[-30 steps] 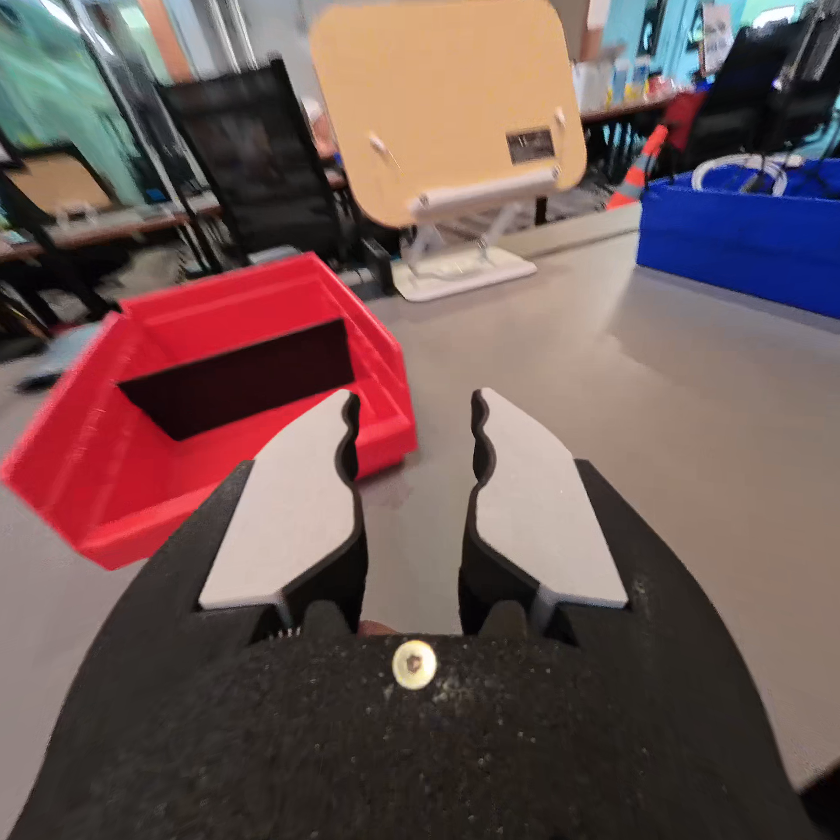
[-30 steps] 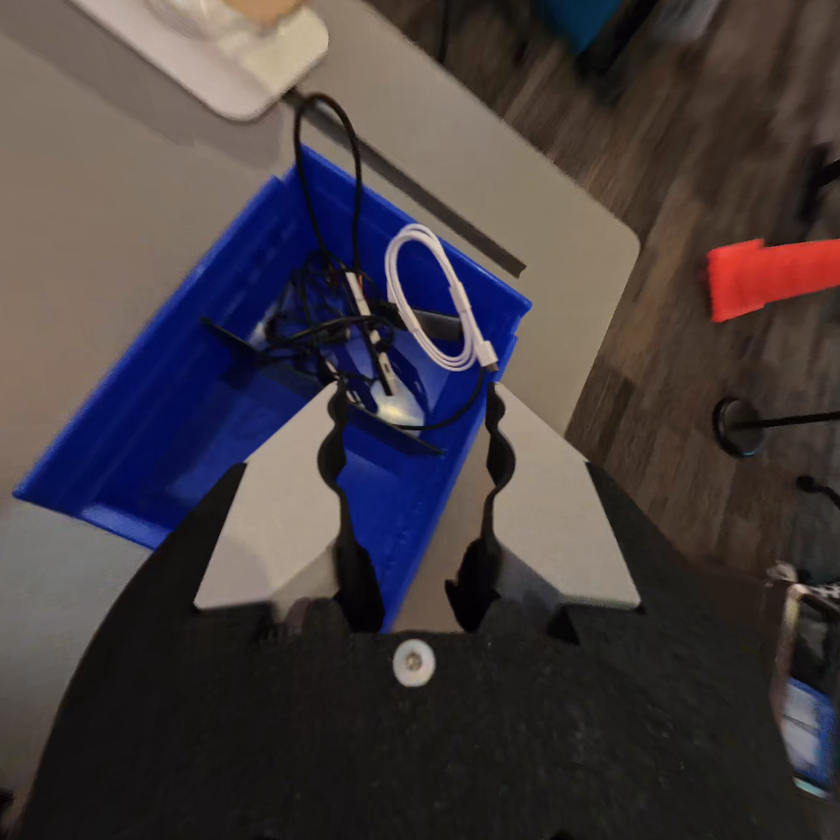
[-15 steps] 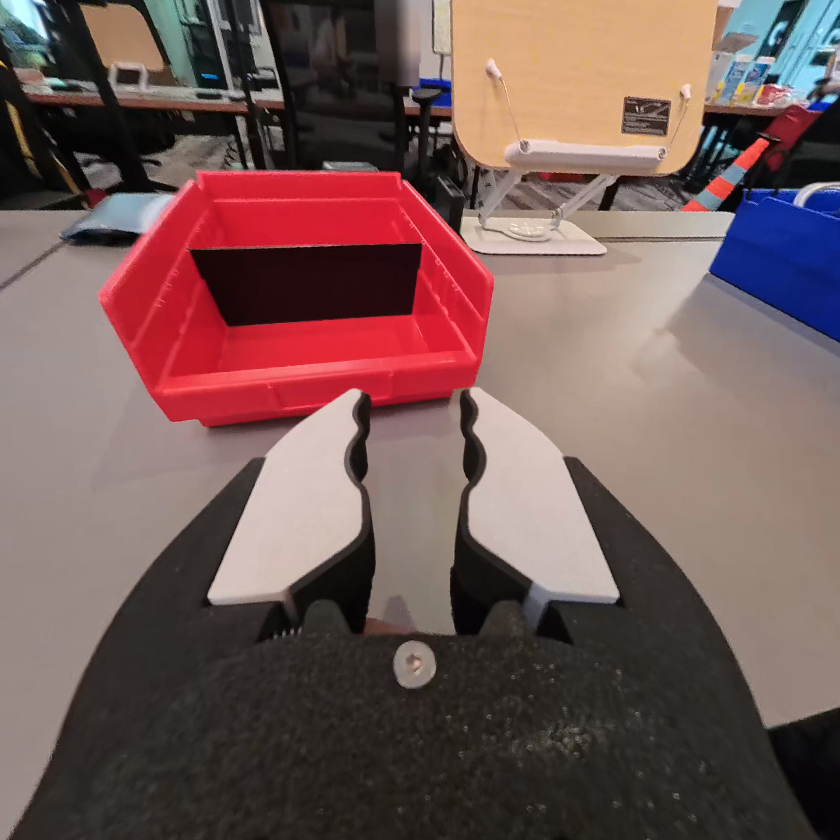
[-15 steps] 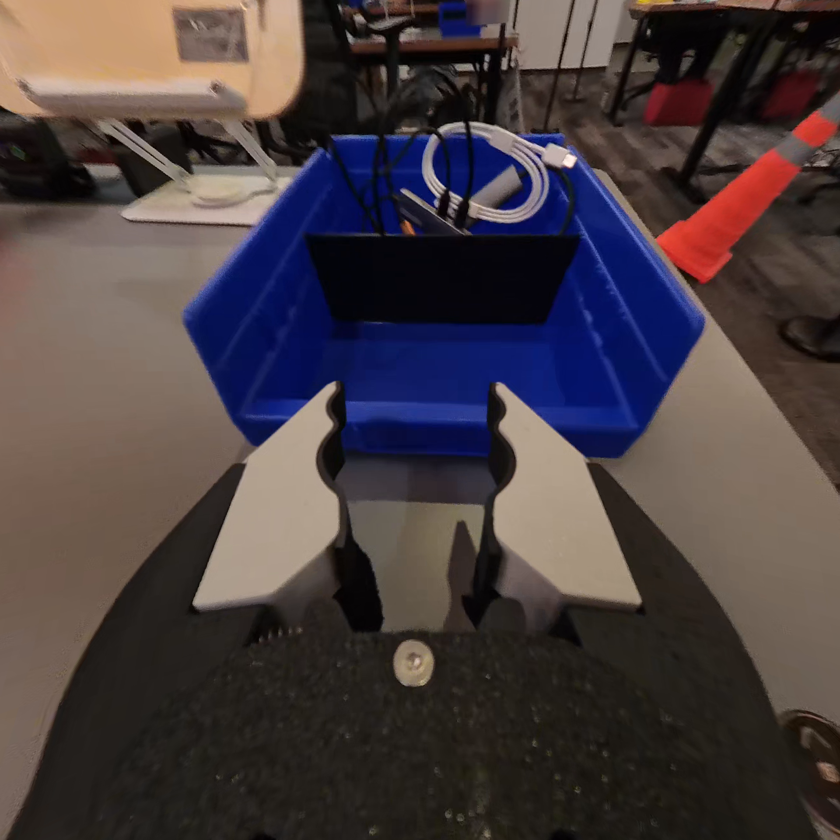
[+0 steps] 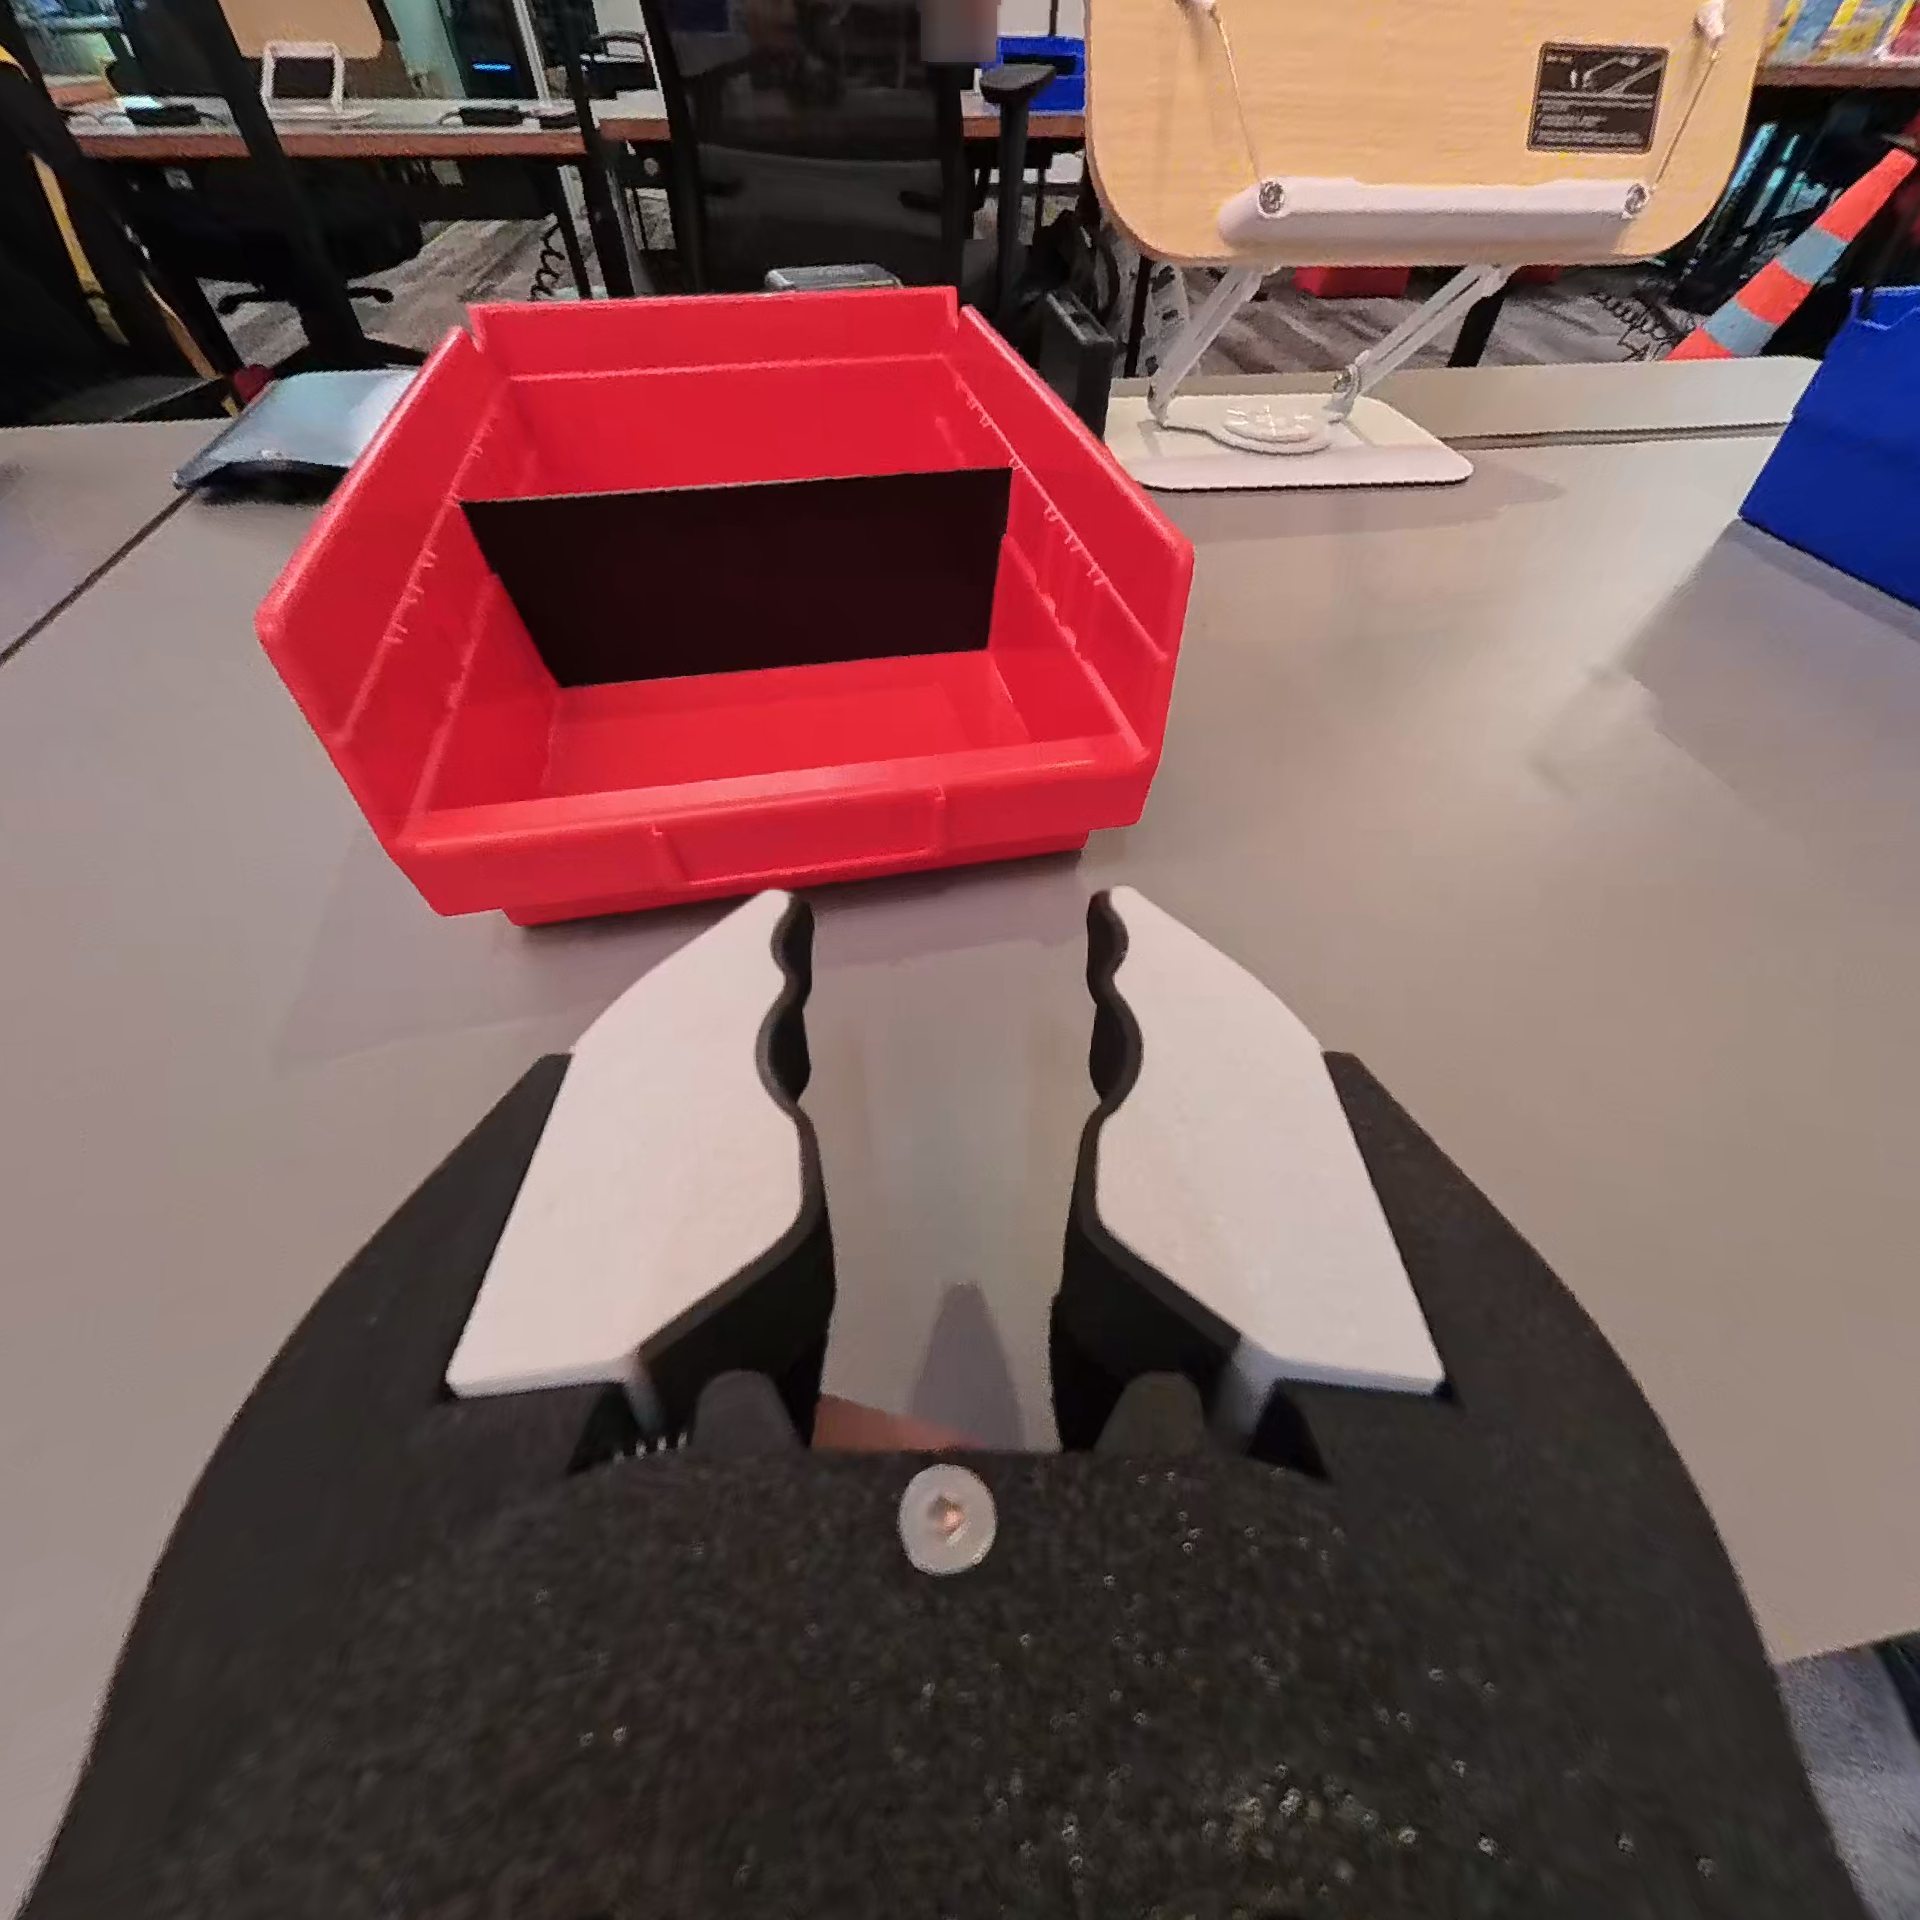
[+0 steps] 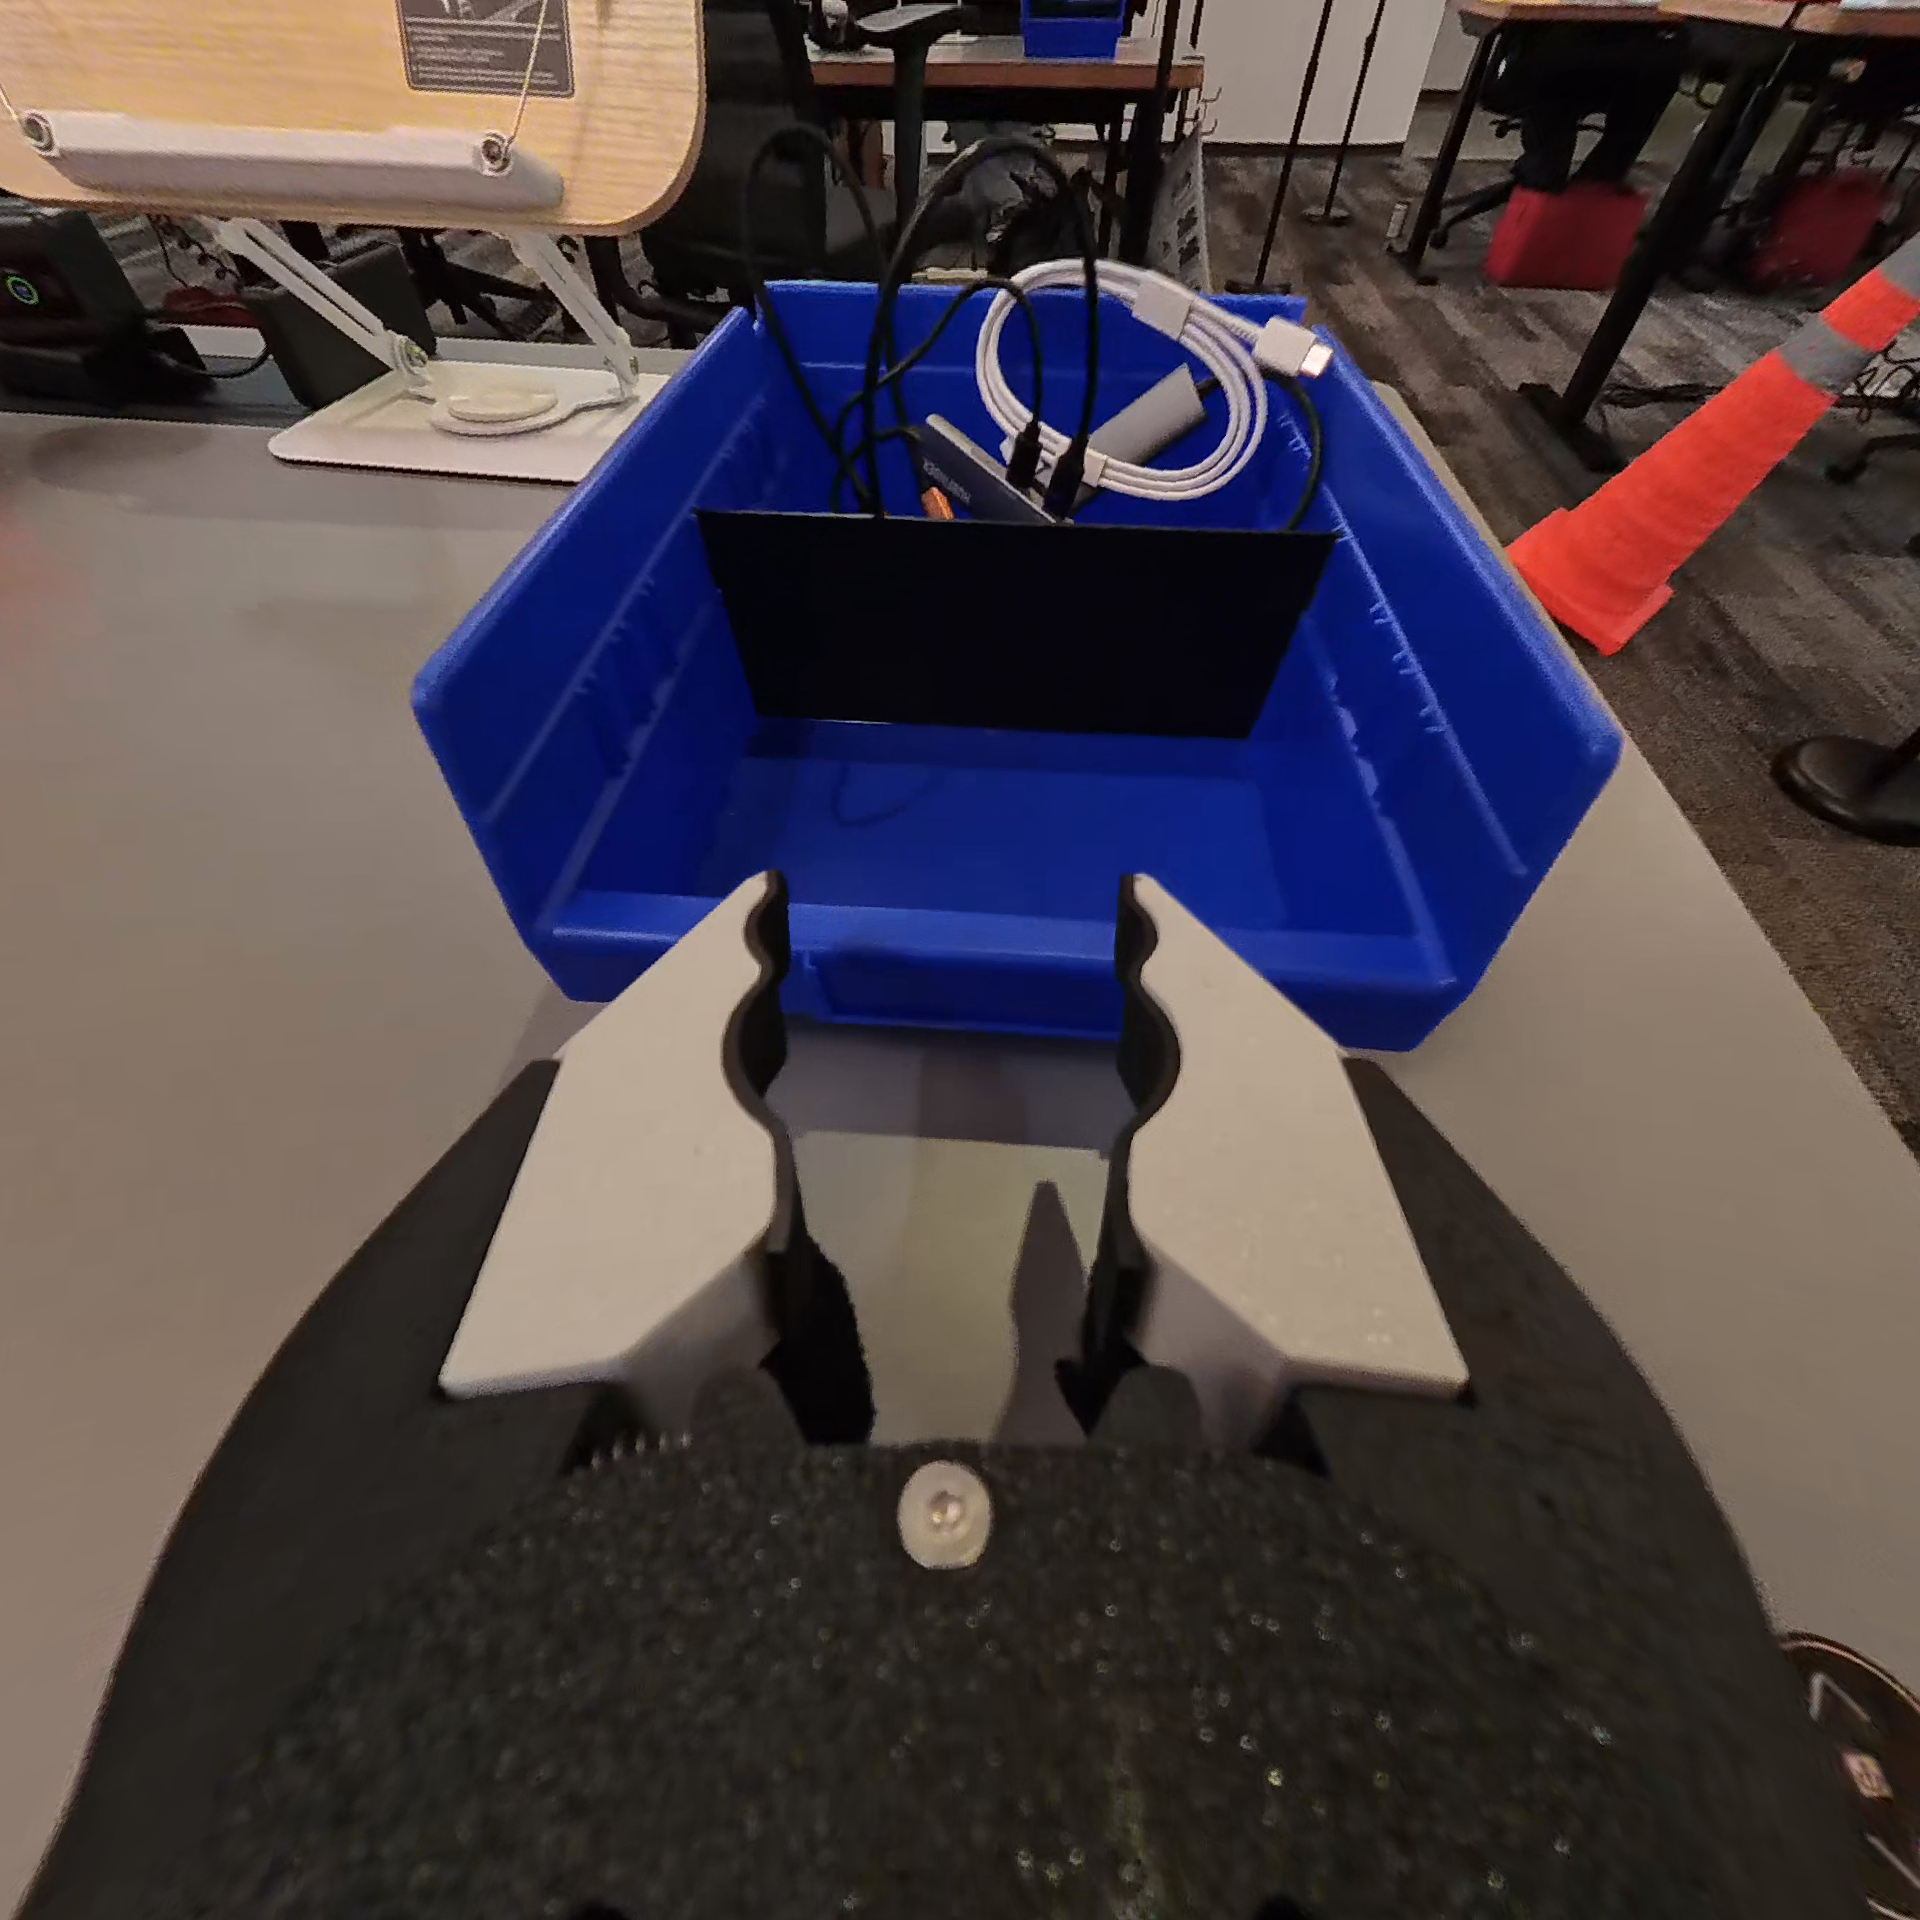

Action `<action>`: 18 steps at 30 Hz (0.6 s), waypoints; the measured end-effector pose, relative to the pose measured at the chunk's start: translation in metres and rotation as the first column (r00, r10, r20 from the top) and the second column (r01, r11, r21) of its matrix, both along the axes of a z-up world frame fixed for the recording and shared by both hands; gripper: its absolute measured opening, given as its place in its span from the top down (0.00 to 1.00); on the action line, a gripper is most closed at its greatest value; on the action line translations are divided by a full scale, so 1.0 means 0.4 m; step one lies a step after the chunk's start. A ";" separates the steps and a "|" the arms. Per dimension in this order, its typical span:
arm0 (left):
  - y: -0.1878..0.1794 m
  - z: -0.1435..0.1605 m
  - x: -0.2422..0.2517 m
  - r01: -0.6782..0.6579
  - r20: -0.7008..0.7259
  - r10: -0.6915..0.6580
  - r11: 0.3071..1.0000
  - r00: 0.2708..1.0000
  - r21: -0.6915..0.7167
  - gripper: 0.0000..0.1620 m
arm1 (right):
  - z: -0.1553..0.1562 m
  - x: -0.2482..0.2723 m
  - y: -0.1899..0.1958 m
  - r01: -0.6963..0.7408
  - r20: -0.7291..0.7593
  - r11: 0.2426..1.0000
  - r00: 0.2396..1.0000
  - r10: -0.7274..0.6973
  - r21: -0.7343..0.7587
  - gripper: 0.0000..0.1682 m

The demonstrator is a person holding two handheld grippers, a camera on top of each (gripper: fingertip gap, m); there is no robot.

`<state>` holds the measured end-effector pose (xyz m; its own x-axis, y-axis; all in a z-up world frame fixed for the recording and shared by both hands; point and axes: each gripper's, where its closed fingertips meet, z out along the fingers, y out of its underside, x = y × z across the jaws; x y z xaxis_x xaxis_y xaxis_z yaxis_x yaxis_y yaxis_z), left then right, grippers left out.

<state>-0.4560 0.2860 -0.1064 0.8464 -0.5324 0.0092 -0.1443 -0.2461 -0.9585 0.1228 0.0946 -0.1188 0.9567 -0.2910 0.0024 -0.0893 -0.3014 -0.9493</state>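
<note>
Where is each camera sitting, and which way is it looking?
Left wrist view: sits on the left gripper, low over the grey table, facing the red bin; its open fingers show.
Right wrist view: sits on the right gripper, facing the blue bin with cables in the back part; its open fingers show.
Shared: the table, the wooden stand and the blue bin.

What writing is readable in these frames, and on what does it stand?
Dark label on the wooden board: print too small to read.
Grey device in the blue bin: small print, blurred.
Black disc at lower right: marks cut off.
</note>
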 end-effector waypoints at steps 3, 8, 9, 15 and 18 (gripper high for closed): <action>-0.003 -0.005 0.009 0.005 -0.020 -0.005 1.000 1.000 -0.007 0.69 | -0.011 -0.010 0.000 -0.020 -0.035 1.000 0.999 0.020 -0.005 0.63; -0.004 -0.013 0.006 -0.008 -0.039 0.008 1.000 0.999 -0.017 0.69 | -0.008 -0.001 -0.005 -0.006 -0.048 1.000 0.999 0.006 0.004 0.63; -0.005 -0.012 0.003 -0.012 -0.039 0.011 1.000 0.999 -0.014 0.69 | -0.010 -0.001 -0.005 -0.006 -0.049 1.000 0.999 0.006 0.002 0.63; -0.010 -0.014 -0.013 -0.018 -0.038 0.018 1.000 0.999 -0.017 0.69 | 0.003 -0.001 0.008 0.001 -0.004 1.000 1.000 -0.001 0.016 0.63; -0.014 -0.014 -0.015 -0.012 -0.036 0.012 1.000 0.999 -0.020 0.69 | 0.015 0.003 0.012 0.026 0.024 0.999 0.999 -0.027 0.031 0.60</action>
<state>-0.4621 0.2805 -0.1119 0.8528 -0.5222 -0.0104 -0.1752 -0.2672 -0.9476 0.1240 0.0993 -0.1129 0.9484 -0.3166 0.0164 -0.0735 -0.2699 -0.9601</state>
